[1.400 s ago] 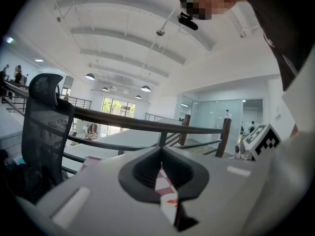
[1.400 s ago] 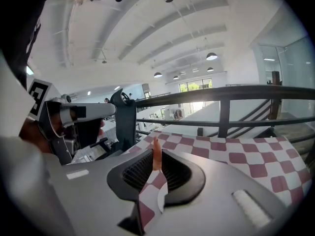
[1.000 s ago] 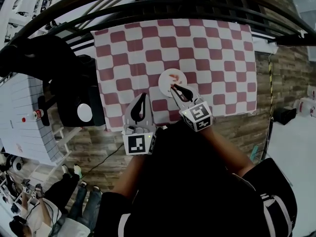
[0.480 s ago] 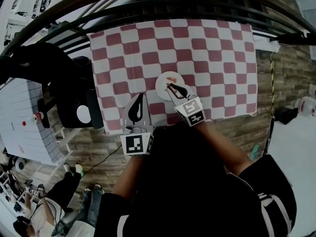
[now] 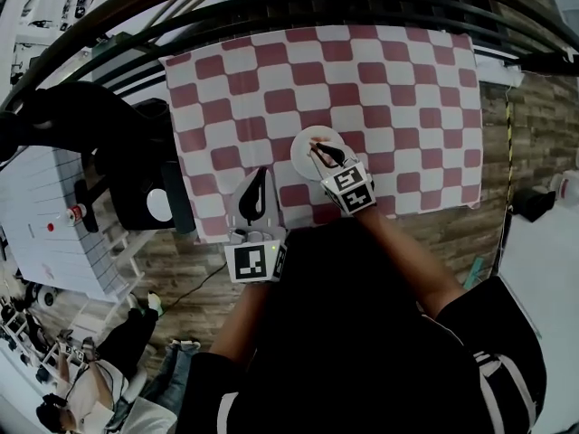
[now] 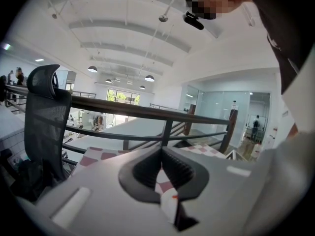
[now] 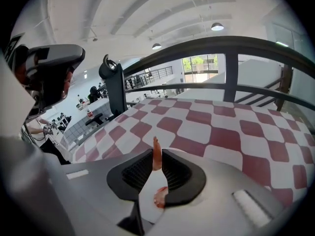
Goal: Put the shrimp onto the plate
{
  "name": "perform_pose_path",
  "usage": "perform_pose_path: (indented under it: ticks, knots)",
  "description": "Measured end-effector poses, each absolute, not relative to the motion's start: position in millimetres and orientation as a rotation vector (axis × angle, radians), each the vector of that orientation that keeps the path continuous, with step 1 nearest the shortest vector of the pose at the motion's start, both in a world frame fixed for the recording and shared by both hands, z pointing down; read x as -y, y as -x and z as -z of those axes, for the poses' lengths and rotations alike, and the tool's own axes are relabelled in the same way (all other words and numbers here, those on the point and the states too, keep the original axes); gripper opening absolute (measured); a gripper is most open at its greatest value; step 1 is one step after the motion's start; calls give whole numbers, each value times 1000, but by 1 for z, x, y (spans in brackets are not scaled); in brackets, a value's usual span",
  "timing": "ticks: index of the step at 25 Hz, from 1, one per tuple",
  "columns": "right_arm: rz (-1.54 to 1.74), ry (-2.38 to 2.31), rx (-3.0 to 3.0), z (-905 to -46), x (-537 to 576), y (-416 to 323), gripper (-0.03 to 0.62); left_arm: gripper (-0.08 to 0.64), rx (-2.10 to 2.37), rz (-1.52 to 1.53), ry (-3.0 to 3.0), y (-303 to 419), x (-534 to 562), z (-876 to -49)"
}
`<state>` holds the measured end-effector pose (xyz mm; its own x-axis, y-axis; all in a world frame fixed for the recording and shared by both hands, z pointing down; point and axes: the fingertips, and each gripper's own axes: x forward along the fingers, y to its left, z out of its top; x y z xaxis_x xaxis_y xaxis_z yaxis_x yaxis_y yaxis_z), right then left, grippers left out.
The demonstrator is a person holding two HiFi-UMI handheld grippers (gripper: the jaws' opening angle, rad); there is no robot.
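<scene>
The right tool (image 7: 156, 152) is pinching the shrimp (image 7: 156, 156) upright between its tips, hovering just over the plate (image 5: 308, 136) on the checked surface (image 5: 407, 89). The left tool (image 5: 262, 174) is resting closed and empty, over the surface's near edge, beside the plate.

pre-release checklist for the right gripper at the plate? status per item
1. Grip: right gripper has its jaws closed on the shrimp, tail pointing up. ok
2. Over target: the white plate shows directly under the jaws. ok
3. Drop height: whether the shrimp touches the plate is not visible. cannot tell
4. Other gripper clear: left gripper is shut, empty, and off to the plate's side, not touching it. ok
5. Plate position: it lies on the checkered cloth, well in from the edges. ok
</scene>
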<state>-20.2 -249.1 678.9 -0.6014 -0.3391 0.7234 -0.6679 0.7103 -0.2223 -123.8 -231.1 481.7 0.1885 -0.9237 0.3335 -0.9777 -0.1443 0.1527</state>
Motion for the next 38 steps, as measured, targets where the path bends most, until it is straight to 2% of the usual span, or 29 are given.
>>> perform_pose_path:
  ticks: [22, 38]
  knots:
    - [-632, -636, 2125, -734, 236, 27, 57, 9, 1818, -266, -2101, 142, 223, -489]
    - [-584, -627, 2117, -735, 236, 27, 60, 9, 1812, -270, -2109, 139, 234, -488]
